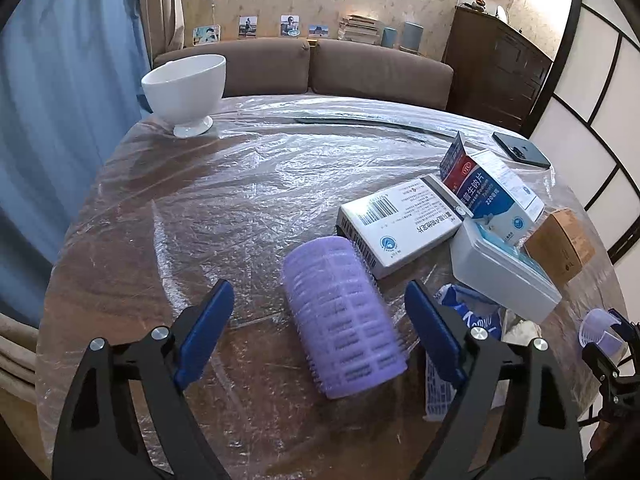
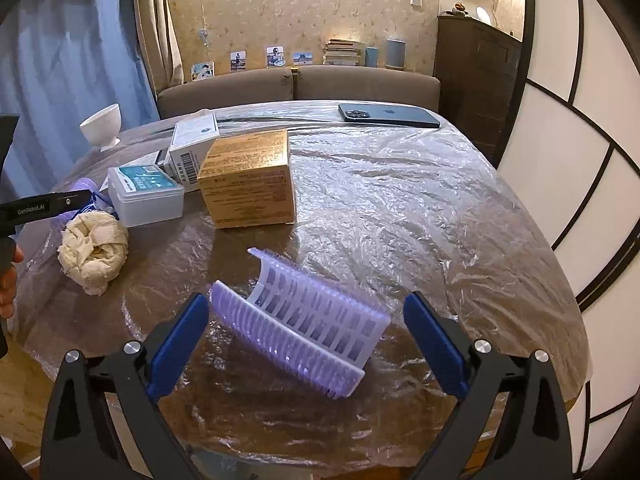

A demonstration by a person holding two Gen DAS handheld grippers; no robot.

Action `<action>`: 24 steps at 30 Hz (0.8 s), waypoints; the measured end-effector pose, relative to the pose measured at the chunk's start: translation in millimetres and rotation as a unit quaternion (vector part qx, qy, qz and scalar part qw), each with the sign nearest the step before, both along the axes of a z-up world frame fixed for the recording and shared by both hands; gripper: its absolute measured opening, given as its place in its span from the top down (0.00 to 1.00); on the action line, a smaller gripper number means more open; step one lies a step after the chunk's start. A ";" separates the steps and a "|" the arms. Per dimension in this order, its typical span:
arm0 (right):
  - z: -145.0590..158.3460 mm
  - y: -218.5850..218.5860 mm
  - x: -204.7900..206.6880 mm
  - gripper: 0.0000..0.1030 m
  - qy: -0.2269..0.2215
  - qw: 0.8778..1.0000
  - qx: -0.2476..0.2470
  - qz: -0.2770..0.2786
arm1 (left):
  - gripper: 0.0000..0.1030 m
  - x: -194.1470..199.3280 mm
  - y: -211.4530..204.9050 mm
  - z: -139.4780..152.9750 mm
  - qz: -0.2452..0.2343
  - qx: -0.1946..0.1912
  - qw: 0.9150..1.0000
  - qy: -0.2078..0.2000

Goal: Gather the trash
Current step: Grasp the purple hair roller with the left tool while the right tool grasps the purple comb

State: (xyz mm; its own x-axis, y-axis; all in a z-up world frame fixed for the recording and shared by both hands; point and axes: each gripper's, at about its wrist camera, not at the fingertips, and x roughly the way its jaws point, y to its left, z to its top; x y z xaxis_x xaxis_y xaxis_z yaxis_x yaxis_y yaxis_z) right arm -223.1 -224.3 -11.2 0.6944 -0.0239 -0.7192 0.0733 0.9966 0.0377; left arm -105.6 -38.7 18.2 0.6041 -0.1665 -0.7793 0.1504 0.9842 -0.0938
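Trash on this surface (image 2: 400, 208) is light stuff: a whole purple hair roller (image 1: 344, 316), a half shell of a roller (image 2: 300, 320), a crumpled cloth ball (image 2: 94, 256) and some cardboard boxes. I judge that the roller is hollow plastic, light and stiff, with small bristles that give good hold, but being round it can roll away on the slippery plastic film. It is better to take it across its middle, one pad on each curved side. The half shell is thin and may bend, so it needs a soft squeeze on its long edges.

The left claw (image 1: 320, 336) stands open around the roller, pads not touching it. The right claw (image 2: 306, 344) is also open, with the shell lying between its fingers, near the front edge.
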 end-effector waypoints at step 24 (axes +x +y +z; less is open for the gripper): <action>0.8 1.9 7.4 0.27 -0.012 1.000 -0.016 -0.006 | 0.57 3.0 -1.4 -5.7 -0.014 0.026 1.000 0.001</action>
State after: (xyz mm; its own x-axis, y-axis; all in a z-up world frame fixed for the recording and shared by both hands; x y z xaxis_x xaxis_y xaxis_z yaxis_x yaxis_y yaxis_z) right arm -215.7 -222.4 -10.3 0.7108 -0.0543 -0.7013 0.0840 0.9964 0.0080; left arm -102.7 -40.1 12.6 0.5976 -0.1426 -0.7890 0.1774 0.9832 -0.0434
